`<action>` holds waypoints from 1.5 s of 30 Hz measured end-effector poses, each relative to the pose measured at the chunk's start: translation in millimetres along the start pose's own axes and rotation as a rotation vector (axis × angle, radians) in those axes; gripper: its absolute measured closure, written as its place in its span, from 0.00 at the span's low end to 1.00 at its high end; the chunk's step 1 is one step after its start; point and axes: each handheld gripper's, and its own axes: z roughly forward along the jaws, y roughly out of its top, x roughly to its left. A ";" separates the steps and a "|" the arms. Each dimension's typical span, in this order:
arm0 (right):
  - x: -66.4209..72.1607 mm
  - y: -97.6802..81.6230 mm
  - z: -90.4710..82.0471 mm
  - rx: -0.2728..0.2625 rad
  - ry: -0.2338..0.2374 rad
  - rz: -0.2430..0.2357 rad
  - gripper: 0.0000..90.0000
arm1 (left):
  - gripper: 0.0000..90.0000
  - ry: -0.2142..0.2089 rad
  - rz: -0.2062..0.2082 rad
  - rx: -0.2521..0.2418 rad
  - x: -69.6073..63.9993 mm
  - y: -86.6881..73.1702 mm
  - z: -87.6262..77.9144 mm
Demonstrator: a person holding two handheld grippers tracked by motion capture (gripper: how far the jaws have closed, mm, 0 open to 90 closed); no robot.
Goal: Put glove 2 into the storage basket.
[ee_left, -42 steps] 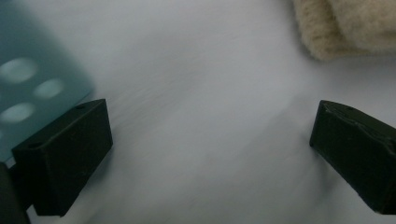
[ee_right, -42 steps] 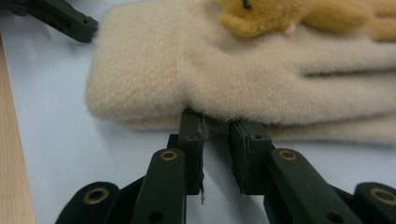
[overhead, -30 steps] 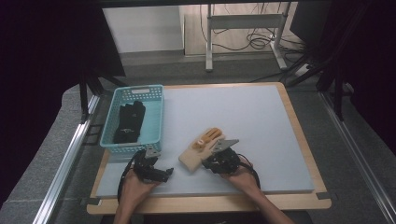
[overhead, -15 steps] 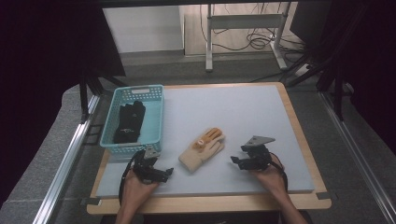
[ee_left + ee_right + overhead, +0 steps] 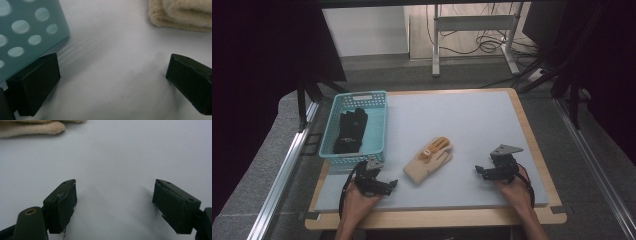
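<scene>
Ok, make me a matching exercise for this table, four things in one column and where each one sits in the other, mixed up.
Things:
1. black glove
2. cream glove
3. left gripper
4. right gripper

Places:
A. flat on the mat, mid-table
B. inside the teal basket
C. near the mat's right edge, jaws empty
D. just in front of the basket

Pairs: 1-B, 2-A, 3-D, 4-C

A teal basket (image 5: 376,122) holds a black glove (image 5: 350,130) on the table (image 5: 472,115).

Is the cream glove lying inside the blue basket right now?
No, the cream glove lies flat on the grey mat beside the blue basket, which holds a black glove.
</scene>
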 end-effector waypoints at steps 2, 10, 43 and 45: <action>-0.2 -0.1 0.0 0.000 0.001 0.002 0.21 | 0.00 -0.001 -0.004 0.000 -0.2 0.0 -0.3; 0.0 -0.2 0.3 0.001 -0.003 0.002 0.20 | 0.01 -0.027 0.021 0.038 -5.6 7.1 -2.6; 0.1 -0.4 0.5 -0.001 -0.003 0.003 0.20 | 0.00 -0.144 0.175 0.137 -64.4 125.0 62.9; 0.1 -0.4 0.5 -0.001 -0.003 0.002 0.20 | 0.00 -0.143 0.175 0.158 -64.3 126.5 69.7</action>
